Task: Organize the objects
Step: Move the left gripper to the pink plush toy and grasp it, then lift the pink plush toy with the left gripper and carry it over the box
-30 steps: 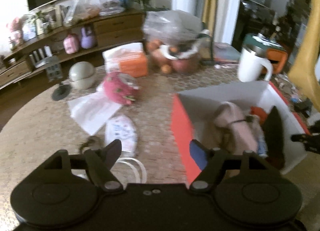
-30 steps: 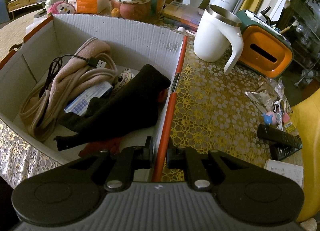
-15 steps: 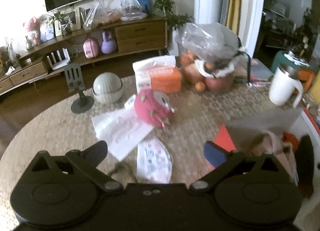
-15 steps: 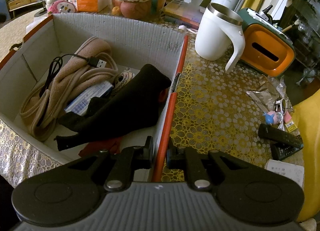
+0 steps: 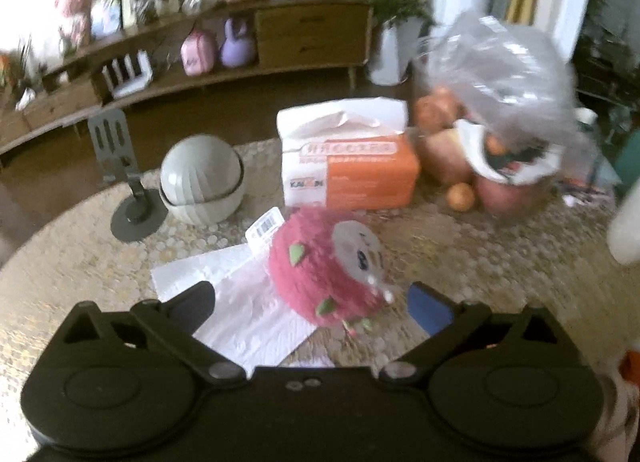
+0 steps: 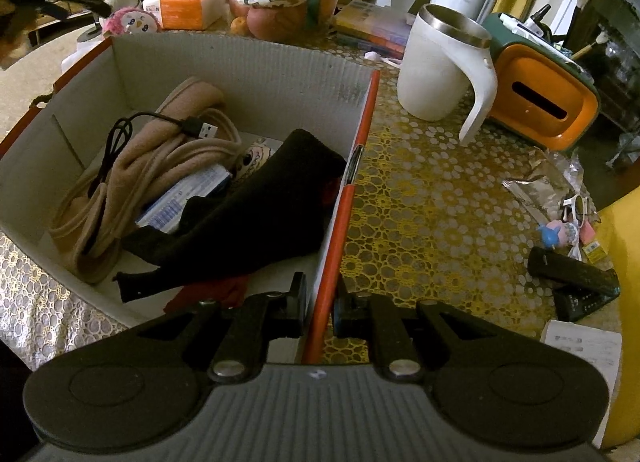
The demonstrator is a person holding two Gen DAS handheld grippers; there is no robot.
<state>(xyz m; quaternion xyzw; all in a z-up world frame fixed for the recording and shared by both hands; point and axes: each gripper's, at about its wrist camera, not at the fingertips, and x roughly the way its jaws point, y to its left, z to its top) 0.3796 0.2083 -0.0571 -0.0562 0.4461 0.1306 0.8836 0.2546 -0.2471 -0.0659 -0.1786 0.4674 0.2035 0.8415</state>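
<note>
Round table under a pale lace-patterned cloth, long wooden sideboard along the far wall

Left gripper spread wide, nothing clasped, tips flanking a pink plush dragon-fruit toy with a white face; whether touching it, unclear from the blur. Toy resting partly on a white paper sheet, barcode tag at its upper left. Beyond it an orange-and-white tissue pack, a grey ribbed ball-shaped container beside a grey phone stand, and a clear plastic bag of fruit to the right

Right gripper clenched on the orange-edged right wall of an open cardboard box. Inside the box: rolled beige fabric with a black USB cable over it, a black cloth, a blue-and-white packet. Outside, right of the box: white handled mug with steel rim, orange-and-green case, black remote
</note>
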